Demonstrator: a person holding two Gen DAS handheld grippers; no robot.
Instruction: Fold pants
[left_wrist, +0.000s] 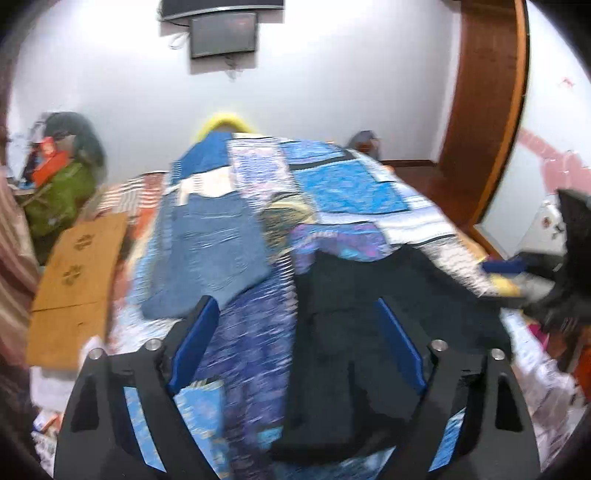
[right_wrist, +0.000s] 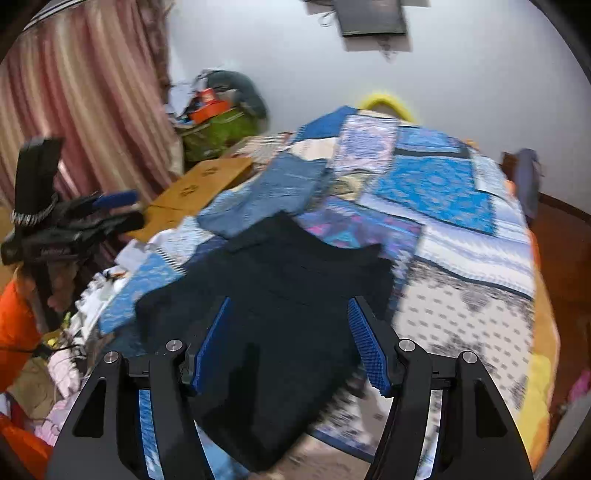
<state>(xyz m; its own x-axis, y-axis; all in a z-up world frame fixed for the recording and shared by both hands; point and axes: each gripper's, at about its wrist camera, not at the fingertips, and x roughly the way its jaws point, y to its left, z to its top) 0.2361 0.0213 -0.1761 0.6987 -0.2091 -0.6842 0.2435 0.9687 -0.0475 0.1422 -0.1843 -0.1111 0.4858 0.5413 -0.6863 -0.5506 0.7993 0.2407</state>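
Dark, nearly black pants (left_wrist: 351, 288) (right_wrist: 295, 266) lie spread flat on the patchwork quilt of a bed (left_wrist: 351, 184) (right_wrist: 443, 192). A folded pair of blue jeans (left_wrist: 210, 251) (right_wrist: 273, 195) rests just beyond them, to the left. My left gripper (left_wrist: 295, 306) hovers open above the quilt and the left edge of the dark pants, with nothing between its blue pads. My right gripper (right_wrist: 290, 302) hangs open over the middle of the dark pants, clear of the cloth. The left gripper (right_wrist: 125, 210) also shows at the left of the right wrist view.
A flat cardboard box (left_wrist: 77, 266) (right_wrist: 199, 188) lies along the bed's left side. Behind it sits a green bag with clutter (left_wrist: 59, 195) (right_wrist: 221, 129), and a pink curtain (right_wrist: 74, 92). A wooden door frame (left_wrist: 487, 110) stands at the right. Loose clothes pile up by the near edge.
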